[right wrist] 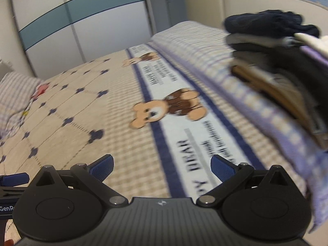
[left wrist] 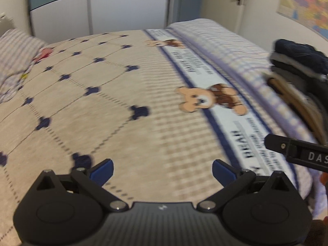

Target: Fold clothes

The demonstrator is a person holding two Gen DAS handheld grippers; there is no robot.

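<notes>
**Two empty grippers over the bed, clothes stacked at the far right**

Two black handheld grippers with blue finger pads hang above the beige quilted bedspread with navy clover marks (left wrist: 86, 106), and neither holds anything. The left gripper (left wrist: 163, 171) has its jaws spread wide with only the bedspread showing between them; the right gripper (right wrist: 162, 167) stands the same way, jaws apart over the white band printed with brown teddy bears (right wrist: 164, 106). Both views are smeared by motion, so fine detail is lost.

The clothes sit to the right, on the lilac-and-white checked cover (right wrist: 196, 47) that runs along that side of the bed. They form a pile of dark garments (right wrist: 272, 41), navy on top, with grey, black and a tan layer beneath; a pale piece shows at its far right edge. In the left wrist view the same pile (left wrist: 299, 61) lies well to the right. Whether these are folded pieces or ones waiting cannot be told from the blur. A striped cloth (left wrist: 16, 57) lies bunched at the far left.

As I judge it, this is a between-garments step: no item lies spread on the open bedspread. The next move likely calls for swinging right, pinching one garment off the pile without dragging its neighbours, and laying it flat in the near middle.
</notes>
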